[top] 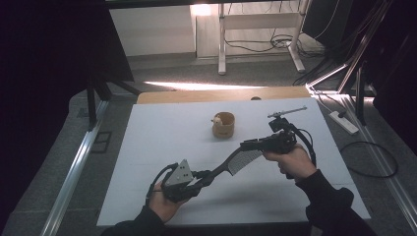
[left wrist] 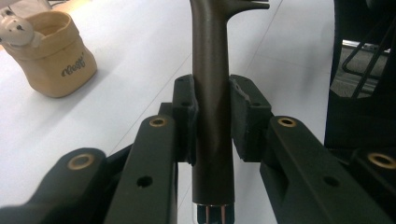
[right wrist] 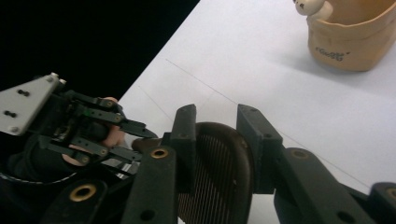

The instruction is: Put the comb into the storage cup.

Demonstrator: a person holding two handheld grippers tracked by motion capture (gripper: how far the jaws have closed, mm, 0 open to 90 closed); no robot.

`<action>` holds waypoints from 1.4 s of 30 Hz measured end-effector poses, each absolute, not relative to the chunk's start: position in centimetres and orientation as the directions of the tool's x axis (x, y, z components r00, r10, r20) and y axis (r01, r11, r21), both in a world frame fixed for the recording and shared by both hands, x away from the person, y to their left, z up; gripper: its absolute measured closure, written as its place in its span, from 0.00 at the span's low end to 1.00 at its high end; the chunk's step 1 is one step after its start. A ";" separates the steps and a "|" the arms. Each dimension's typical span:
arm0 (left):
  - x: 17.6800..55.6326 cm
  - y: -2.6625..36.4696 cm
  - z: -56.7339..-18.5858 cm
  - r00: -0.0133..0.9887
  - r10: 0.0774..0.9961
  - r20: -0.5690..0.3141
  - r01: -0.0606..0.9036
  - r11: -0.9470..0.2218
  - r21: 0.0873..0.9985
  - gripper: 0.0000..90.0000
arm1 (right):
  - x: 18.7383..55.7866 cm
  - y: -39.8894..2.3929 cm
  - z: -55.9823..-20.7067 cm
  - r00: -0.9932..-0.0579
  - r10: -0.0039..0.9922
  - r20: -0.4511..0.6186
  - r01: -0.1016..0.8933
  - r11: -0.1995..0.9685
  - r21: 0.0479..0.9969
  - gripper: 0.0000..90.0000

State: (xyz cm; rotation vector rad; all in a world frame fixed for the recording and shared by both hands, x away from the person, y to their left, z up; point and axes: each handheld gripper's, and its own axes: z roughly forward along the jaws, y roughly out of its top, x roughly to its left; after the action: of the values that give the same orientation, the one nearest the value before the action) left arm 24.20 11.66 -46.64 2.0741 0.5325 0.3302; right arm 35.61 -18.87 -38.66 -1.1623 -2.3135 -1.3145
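In the high view the comb (top: 235,162) hangs above the counter (top: 147,147), bridged between the left tool (top: 206,177) and the right tool (top: 246,146); if the hands pull apart or twist unequally, it may slip or flex. In the left gripper view the left tool (left wrist: 212,119) is clenched on the handle (a smooth, round stem), so rotation in the grip is a risk. In the right gripper view the right tool (right wrist: 217,135) grasps the toothed head across its curved back, a hold that could skid off and drop the comb near the cup (right wrist: 350,42).
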 end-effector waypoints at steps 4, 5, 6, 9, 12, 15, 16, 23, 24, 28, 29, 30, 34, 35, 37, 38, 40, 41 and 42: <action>24.4 11.5 -47.0 0.874 0.486 0.028 0.242 -0.484 0.841 0.80 | 35.7 -19.0 -38.9 -0.640 0.516 0.570 0.753 0.271 0.600 0.82; 24.5 11.5 -47.1 0.874 0.484 0.027 0.245 -0.488 0.838 0.80 | 35.7 -19.0 -38.9 -0.634 0.512 0.580 0.759 0.267 0.594 0.83; 24.6 11.4 -47.2 0.875 0.483 0.028 0.244 -0.491 0.836 0.80 | 35.8 -19.1 -39.0 -0.628 0.502 0.594 0.765 0.256 0.591 0.86; 24.9 11.1 -47.4 0.877 0.480 0.030 0.252 -0.511 0.822 0.80 | 35.9 -19.2 -39.1 -0.600 0.474 0.644 0.791 0.231 0.566 0.90; 25.1 10.7 -47.8 0.875 0.483 0.027 0.263 -0.521 0.812 0.79 | 36.1 -19.4 -39.2 -0.570 0.450 0.688 0.815 0.207 0.541 0.94; 25.3 10.6 -47.9 0.872 0.490 0.009 0.283 -0.518 0.808 0.78 | 36.0 -19.2 -39.3 -0.564 0.440 0.699 0.821 0.207 0.532 0.94; 25.3 10.7 -47.9 0.870 0.493 -0.001 0.291 -0.512 0.808 0.73 | 35.9 -19.2 -39.2 -0.566 0.444 0.695 0.819 0.207 0.535 0.94; 25.5 10.9 -47.7 0.853 0.521 -0.023 0.321 -0.490 0.810 0.50 | 35.9 -19.1 -39.1 -0.573 0.443 0.689 0.814 0.209 0.542 0.94; 25.5 11.0 -47.7 0.853 0.522 -0.024 0.322 -0.489 0.811 0.46 | 35.9 -19.1 -39.1 -0.574 0.444 0.688 0.813 0.206 0.545 0.94; 25.7 11.2 -47.6 0.849 0.527 -0.049 0.340 -0.473 0.813 0.33 | 35.9 -19.2 -39.0 -0.581 0.440 0.685 0.807 0.199 0.556 0.94; 25.7 11.3 -47.6 0.847 0.529 -0.057 0.346 -0.467 0.814 0.31 | 35.9 -19.2 -39.0 -0.584 0.438 0.683 0.804 0.201 0.559 0.94; 25.8 11.4 -47.7 0.845 0.530 -0.065 0.352 -0.460 0.815 0.28 | 35.8 -19.2 -38.9 -0.588 0.438 0.680 0.802 0.202 0.563 0.94; 26.1 11.7 -47.8 0.839 0.537 -0.092 0.377 -0.450 0.809 0.19 | 35.8 -19.2 -38.8 -0.600 0.439 0.669 0.791 0.199 0.578 0.94; 26.2 11.7 -47.8 0.837 0.537 -0.106 0.389 -0.447 0.805 0.16 | 35.8 -19.3 -38.7 -0.601 0.439 0.667 0.789 0.199 0.580 0.94; 26.3 11.9 -47.9 0.837 0.529 -0.138 0.410 -0.439 0.799 0.12 | 35.9 -19.4 -38.6 -0.604 0.438 0.666 0.787 0.196 0.585 0.94; 26.3 12.0 -47.9 0.838 0.525 -0.147 0.414 -0.437 0.799 0.12 | 35.9 -19.4 -38.6 -0.606 0.436 0.665 0.785 0.195 0.588 0.94; 26.3 12.1 -47.8 0.833 0.529 -0.161 0.427 -0.431 0.795 0.10 | 35.8 -19.5 -38.5 -0.611 0.438 0.659 0.780 0.193 0.595 0.94; 26.4 12.2 -47.8 0.830 0.531 -0.172 0.436 -0.425 0.793 0.08 | 35.8 -19.5 -38.4 -0.614 0.439 0.656 0.777 0.193 0.599 0.94; 26.4 12.3 -47.8 0.827 0.535 -0.176 0.443 -0.426 0.789 0.07 | 35.9 -19.5 -38.4 -0.616 0.440 0.653 0.776 0.193 0.601 0.94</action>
State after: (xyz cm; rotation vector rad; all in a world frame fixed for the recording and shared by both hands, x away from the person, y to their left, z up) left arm 26.39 12.28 -47.82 2.0834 0.7170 0.1259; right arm 35.86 -19.54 -38.41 -1.1460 -2.1392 -1.3924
